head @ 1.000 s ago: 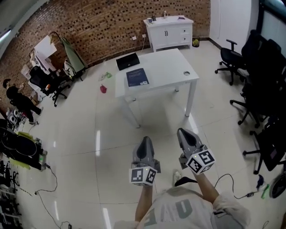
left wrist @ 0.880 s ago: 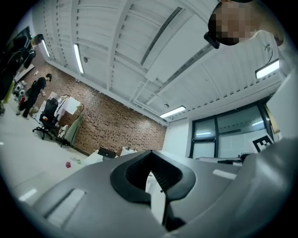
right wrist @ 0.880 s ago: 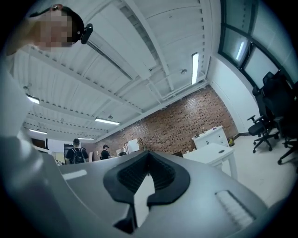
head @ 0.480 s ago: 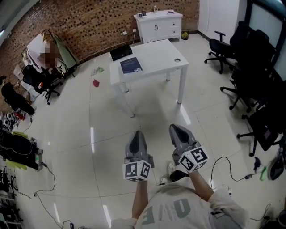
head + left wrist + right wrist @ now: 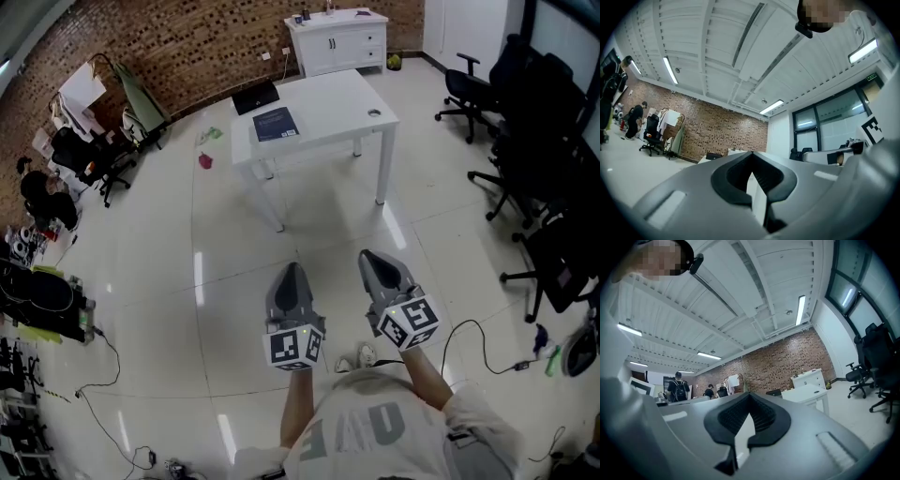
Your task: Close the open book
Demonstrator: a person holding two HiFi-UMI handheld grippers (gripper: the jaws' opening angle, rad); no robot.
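Since a second ago, the white table [image 5: 330, 101] and the blue book [image 5: 275, 123] on it sit higher in the head view, while the left gripper [image 5: 292, 271] and right gripper [image 5: 368, 256] have hardly shifted in frame. We note the book lying flat near the table's left end, well apart from both grippers, which hang side by side over the floor [image 5: 234, 281]. We read both grippers' jaws as pressed together at the tips, nothing between them.

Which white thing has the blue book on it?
The table on thin legs, mid-floor, holds the blue book. The cabinet by the brick wall has no book.
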